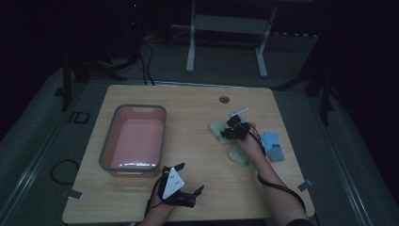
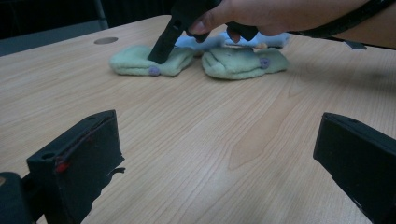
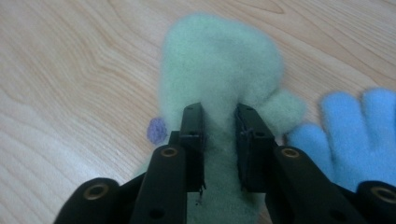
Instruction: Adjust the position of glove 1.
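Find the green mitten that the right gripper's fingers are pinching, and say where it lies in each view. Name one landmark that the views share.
High view: green mitten, right of centre, farther of the two green ones.
Left gripper view: top, left of centre, under the right gripper.
Right gripper view: centre, pinched between the fingers.
Shared landmark: the blue glove beside it, at the right edge of the right gripper view.
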A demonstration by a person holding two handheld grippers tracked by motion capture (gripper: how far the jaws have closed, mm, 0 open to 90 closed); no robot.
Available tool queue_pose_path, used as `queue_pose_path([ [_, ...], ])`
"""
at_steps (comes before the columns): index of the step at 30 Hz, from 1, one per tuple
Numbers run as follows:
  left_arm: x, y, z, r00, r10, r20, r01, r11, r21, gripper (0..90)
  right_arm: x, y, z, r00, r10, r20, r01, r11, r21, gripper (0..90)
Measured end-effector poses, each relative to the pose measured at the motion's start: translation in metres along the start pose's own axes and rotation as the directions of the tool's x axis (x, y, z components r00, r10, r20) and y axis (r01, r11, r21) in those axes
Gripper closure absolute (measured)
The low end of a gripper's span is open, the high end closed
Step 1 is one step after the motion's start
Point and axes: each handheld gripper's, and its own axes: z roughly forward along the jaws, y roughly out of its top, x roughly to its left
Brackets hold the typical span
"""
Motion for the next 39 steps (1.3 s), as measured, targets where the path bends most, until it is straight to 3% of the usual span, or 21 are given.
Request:
queue_pose_path([
  [3,0.0,0.0,0.0,1.0,-0.001,-0.001,0.001,1.0,0.0,1.0,0.007,0.003,-0.004,0.9993,0.032,0.019,-0.032,0.999,-0.009,83.2],
  [11,0.0,0.0,0.0,1.0,0.001,-0.002,-0.001,1.0,-0.001,1.0,0.029,0.011,-0.021,0.9985,0.043,0.035,-0.042,0.999,-0.024,83.8],
  [17,0.0,0.0,0.0,1.0,0.002,-0.005,-0.002,1.0,-0.001,1.0,0.053,0.015,-0.046,0.997,0.052,0.057,-0.049,0.997,-0.064,83.9],
  [25,0.0,0.0,0.0,1.0,0.005,-0.006,-0.005,1.0,-0.001,1.0,0.087,0.002,-0.079,0.9921,0.116,0.049,-0.107,0.983,-0.15,83.8],
  [30,-0.001,0.0,0.0,1.0,0.006,-0.005,-0.006,1.0,-0.001,1.0,0.107,-0.006,-0.088,0.9923,0.103,0.068,-0.091,0.982,-0.164,83.8],
  [36,-0.001,0.0,0.0,1.0,0.007,-0.004,-0.007,1.0,-0.004,1.0,0.123,-0.023,-0.097,0.9805,0.192,0.043,-0.178,0.959,-0.22,83.8],
  [39,-0.001,0.0,0.0,0.9999,0.016,-0.007,-0.016,0.9999,-0.003,1.0,0.134,-0.033,-0.096,0.9741,0.21,0.083,-0.186,0.955,-0.232,83.8],
])
